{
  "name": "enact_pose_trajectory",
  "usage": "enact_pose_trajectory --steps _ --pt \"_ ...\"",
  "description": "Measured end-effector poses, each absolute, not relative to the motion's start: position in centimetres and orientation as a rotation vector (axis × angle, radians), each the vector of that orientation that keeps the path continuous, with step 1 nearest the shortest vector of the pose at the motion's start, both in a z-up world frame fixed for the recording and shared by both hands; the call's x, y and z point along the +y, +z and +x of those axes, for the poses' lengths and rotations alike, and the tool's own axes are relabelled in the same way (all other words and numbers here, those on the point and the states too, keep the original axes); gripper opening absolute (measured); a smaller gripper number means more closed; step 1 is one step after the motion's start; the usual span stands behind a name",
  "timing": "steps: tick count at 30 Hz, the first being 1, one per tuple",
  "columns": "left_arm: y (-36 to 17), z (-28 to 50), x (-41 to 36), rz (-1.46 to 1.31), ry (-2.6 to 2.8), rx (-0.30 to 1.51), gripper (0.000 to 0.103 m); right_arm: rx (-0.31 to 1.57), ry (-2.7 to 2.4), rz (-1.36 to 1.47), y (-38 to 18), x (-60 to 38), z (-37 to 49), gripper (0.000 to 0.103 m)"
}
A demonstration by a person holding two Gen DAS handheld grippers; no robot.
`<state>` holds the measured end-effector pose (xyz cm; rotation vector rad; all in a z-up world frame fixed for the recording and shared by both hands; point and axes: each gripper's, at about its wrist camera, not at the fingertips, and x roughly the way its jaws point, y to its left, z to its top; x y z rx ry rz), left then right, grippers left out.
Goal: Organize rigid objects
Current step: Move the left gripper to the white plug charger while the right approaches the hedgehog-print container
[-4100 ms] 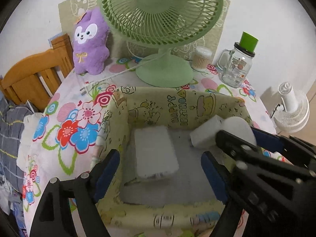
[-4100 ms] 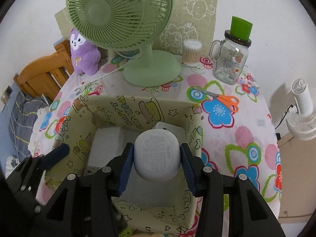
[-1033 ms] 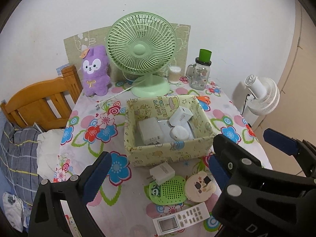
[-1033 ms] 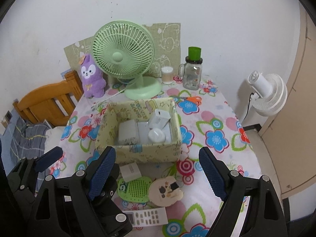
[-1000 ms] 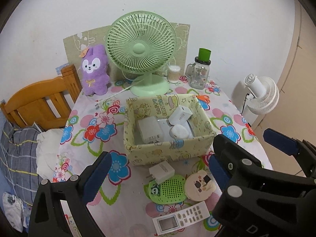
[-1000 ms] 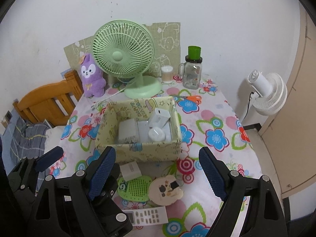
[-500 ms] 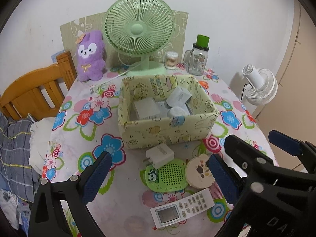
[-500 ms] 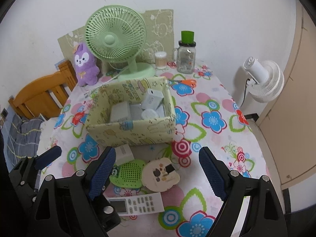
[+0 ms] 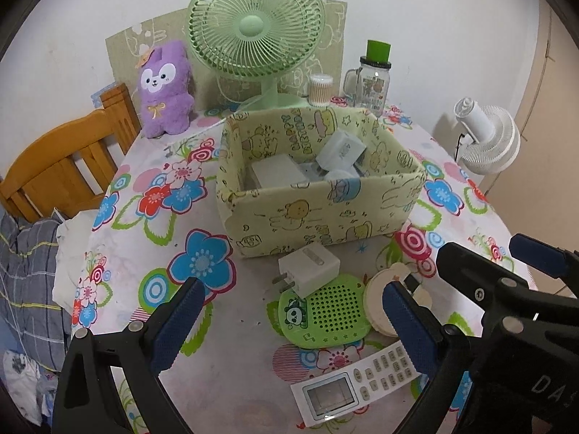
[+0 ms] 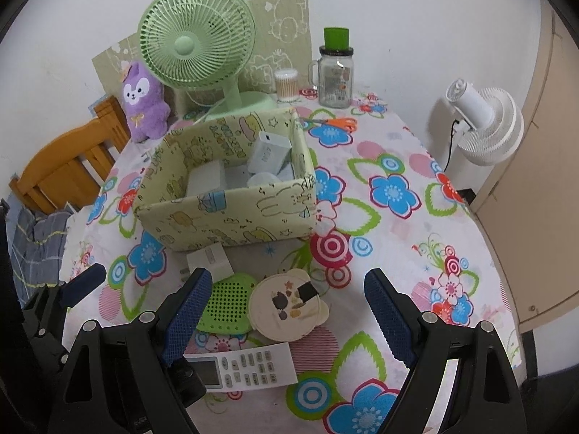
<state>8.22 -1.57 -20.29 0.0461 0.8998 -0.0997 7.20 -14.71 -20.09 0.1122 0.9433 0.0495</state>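
Observation:
A yellow cartoon-print box stands mid-table and holds several white chargers and cases. In front of it lie a white plug charger, a green perforated case, a round cream case and a white remote. My left gripper is open and empty above the charger and green case. My right gripper is open and empty above the cream case.
A green desk fan, a purple plush, a cotton-swab jar and a glass mug jar stand at the back. Orange scissors lie right of the box. A wooden chair and a white fan flank the table.
Both grippers, now empty, pulled back from the box after the right one dropped a white case in it, and over the last second have come lower and closer to the loose items in front.

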Motion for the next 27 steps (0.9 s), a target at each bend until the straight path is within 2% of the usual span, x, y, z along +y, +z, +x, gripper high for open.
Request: enact_pose_trajectory --steps 25,27 --pt "-26.4 9.5 -1.2 0.032 -0.109 0.958 0.1 1.073 0.091 0.1 -27.6 -14.1 9.7 0.088" --pt "-26.9 9.6 -1.2 0.037 -0.109 0.967 0.1 1.077 0.095 0.097 -28.1 -14.0 9.8 0.091"
